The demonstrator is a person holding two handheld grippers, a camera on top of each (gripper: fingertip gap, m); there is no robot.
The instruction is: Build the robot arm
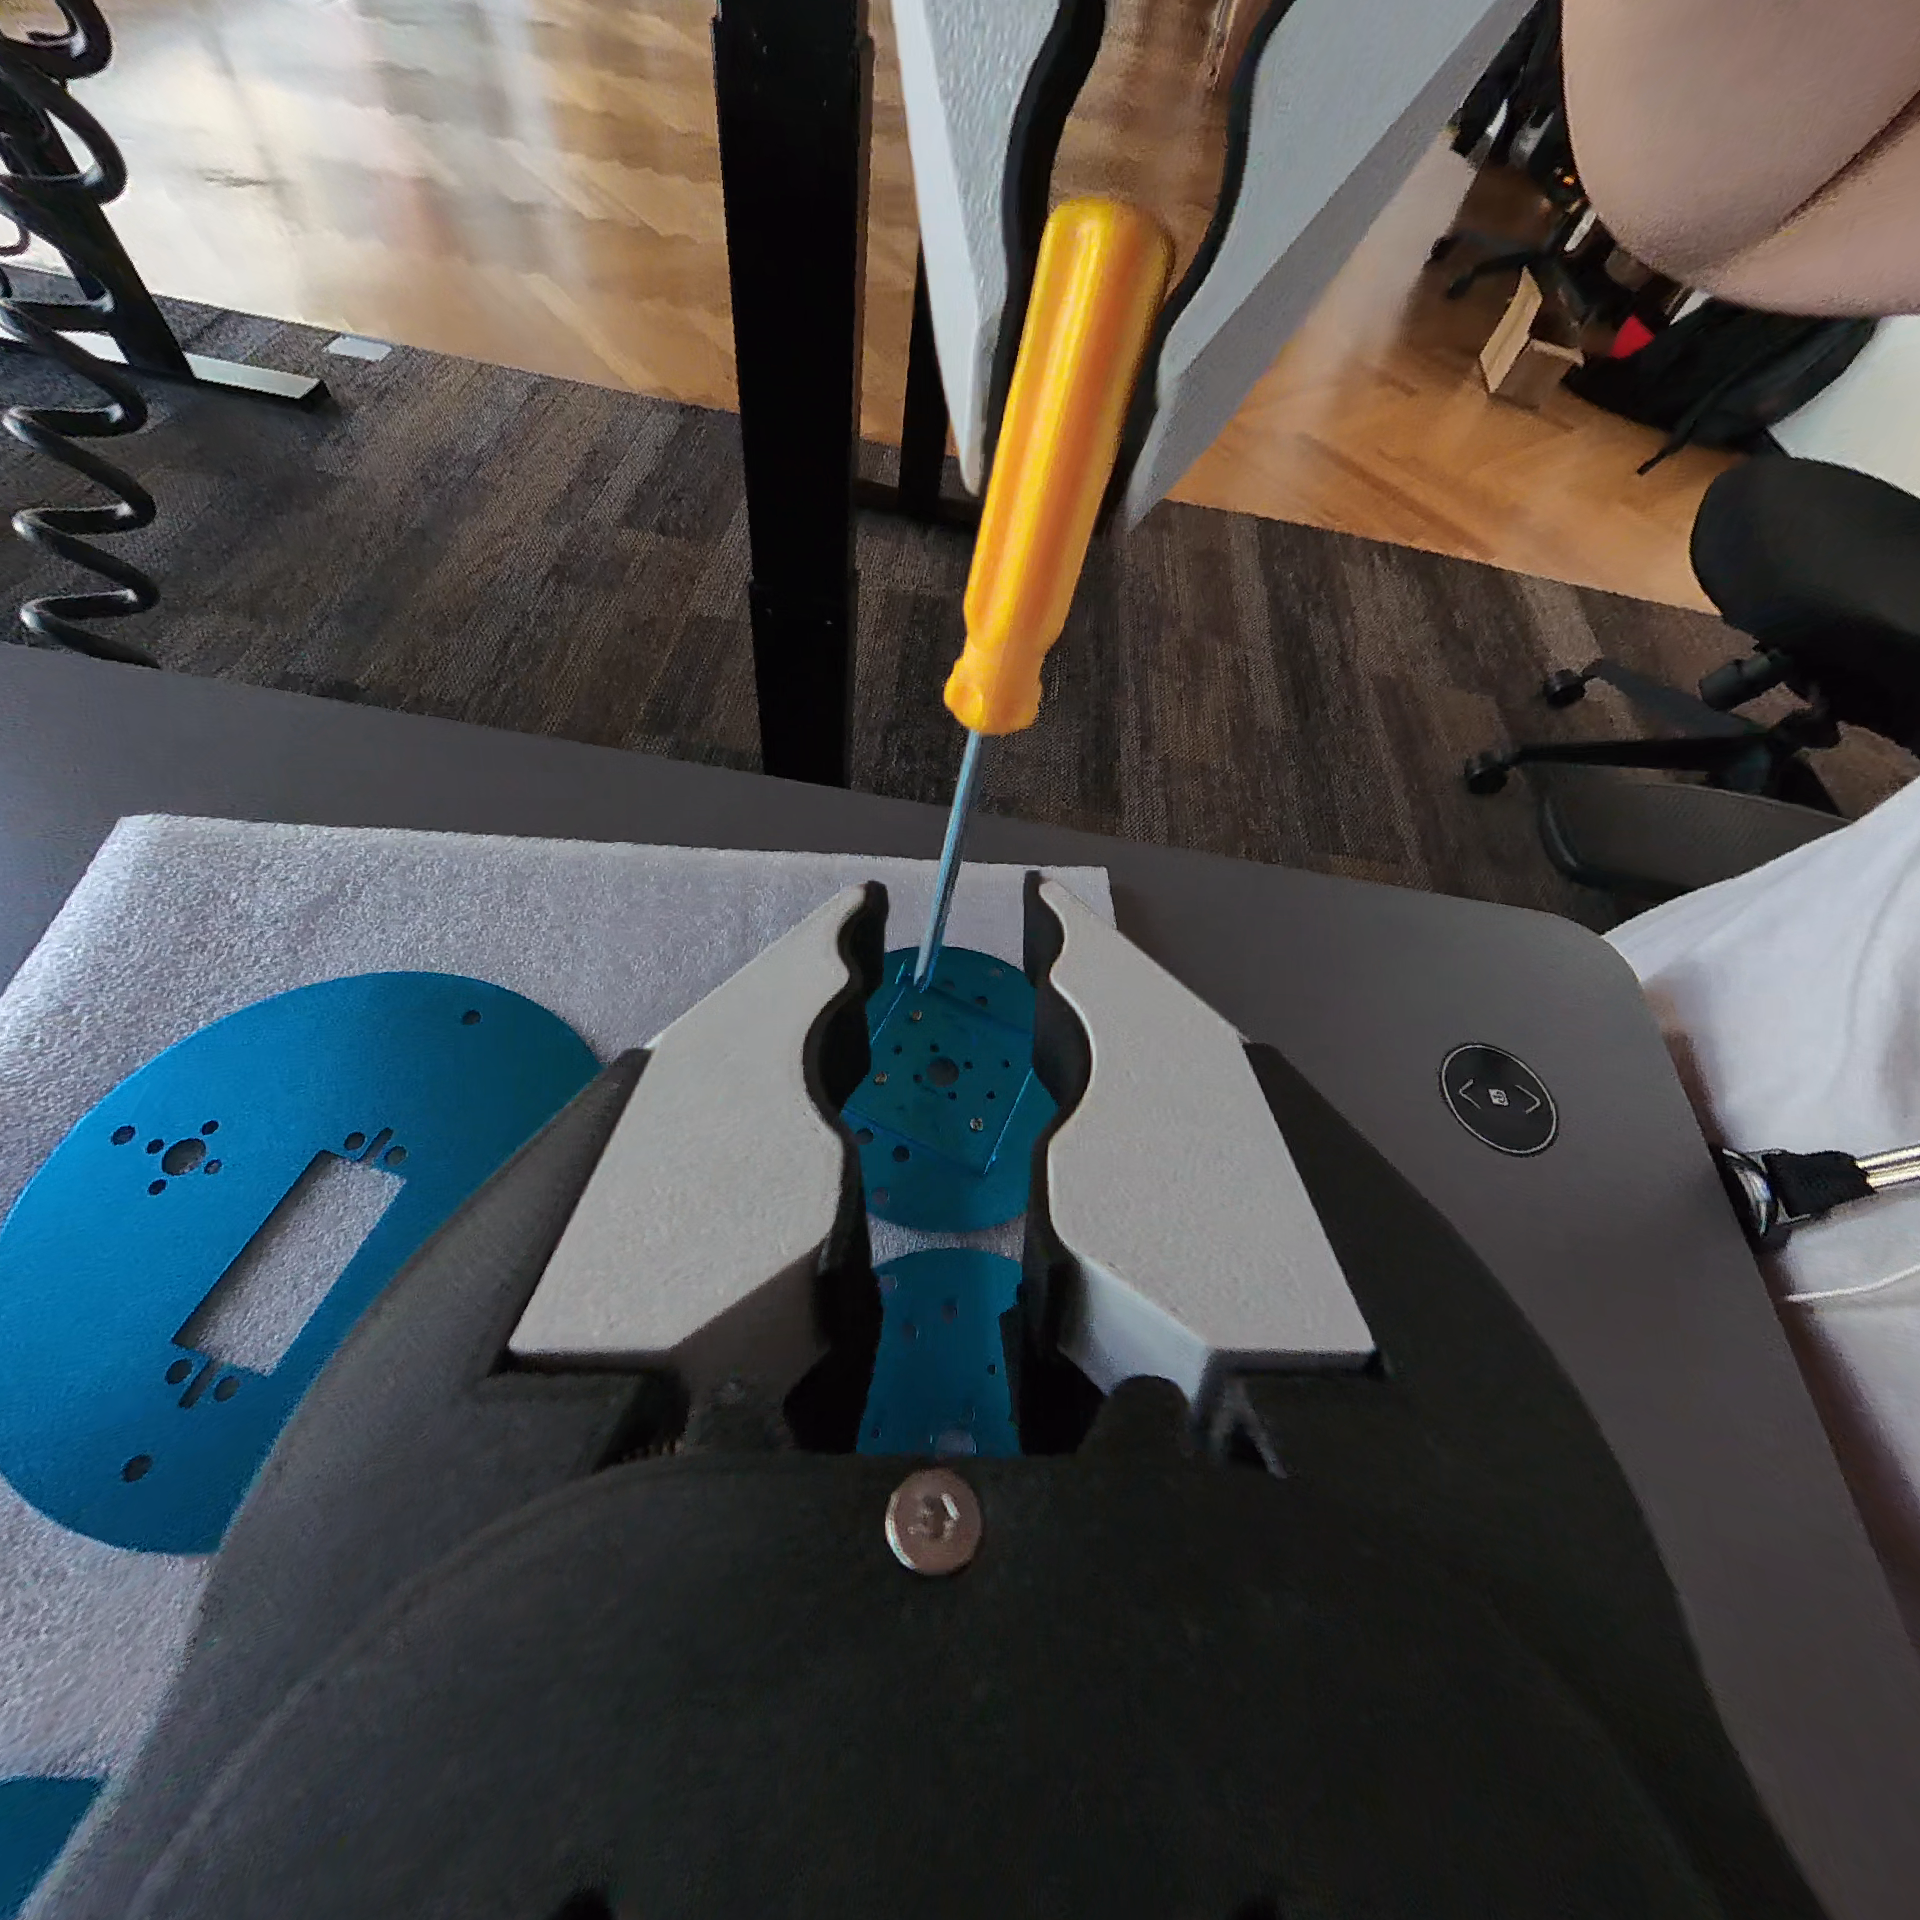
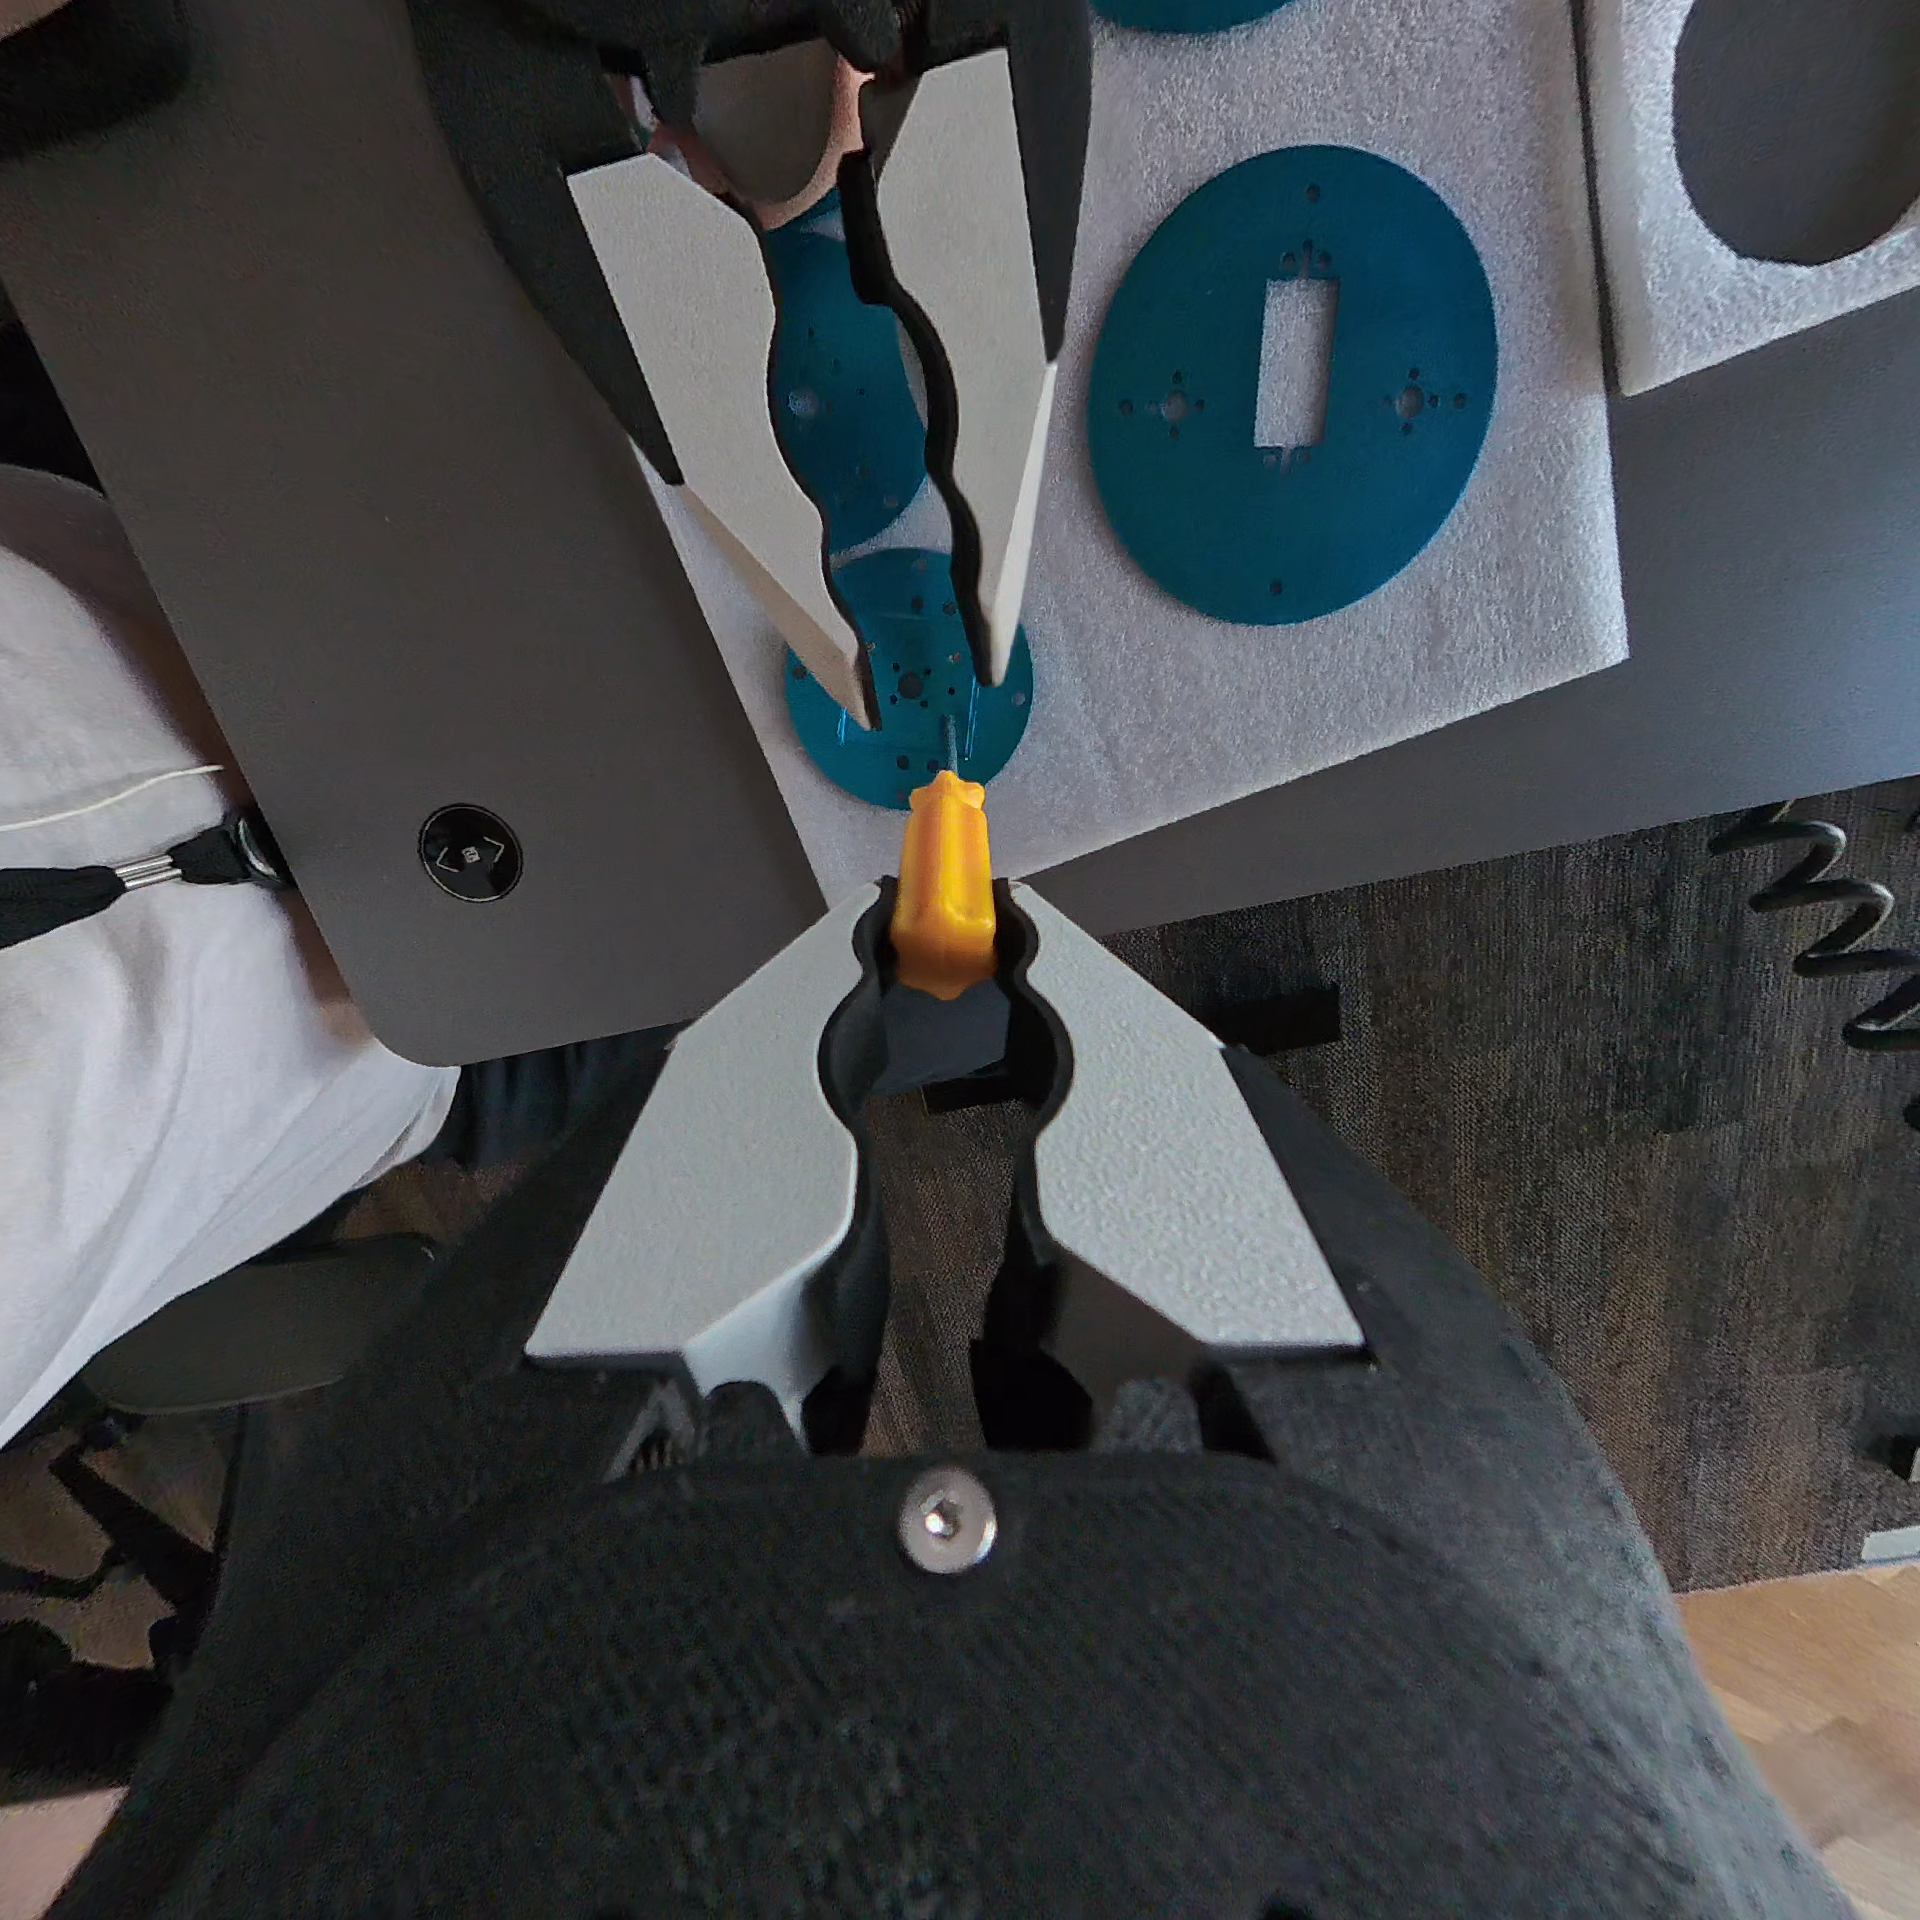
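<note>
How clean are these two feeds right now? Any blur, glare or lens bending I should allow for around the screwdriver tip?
Left wrist view: yellow screwdriver handle and background floor look slightly smeared, blue bracket sharp, table edge bowed by the wide lens. Right wrist view: screwdriver foreshortened, its tip hard to make out against the blue disc; soft daylight, no harsh glare on the white foam sheet.

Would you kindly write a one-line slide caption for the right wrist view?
Right hand-held gripper holds an orange screwdriver tip-down on a small blue plate flanked by the left hand-held gripper.

One screwdriver, four blue plates, two foam sheets
</note>
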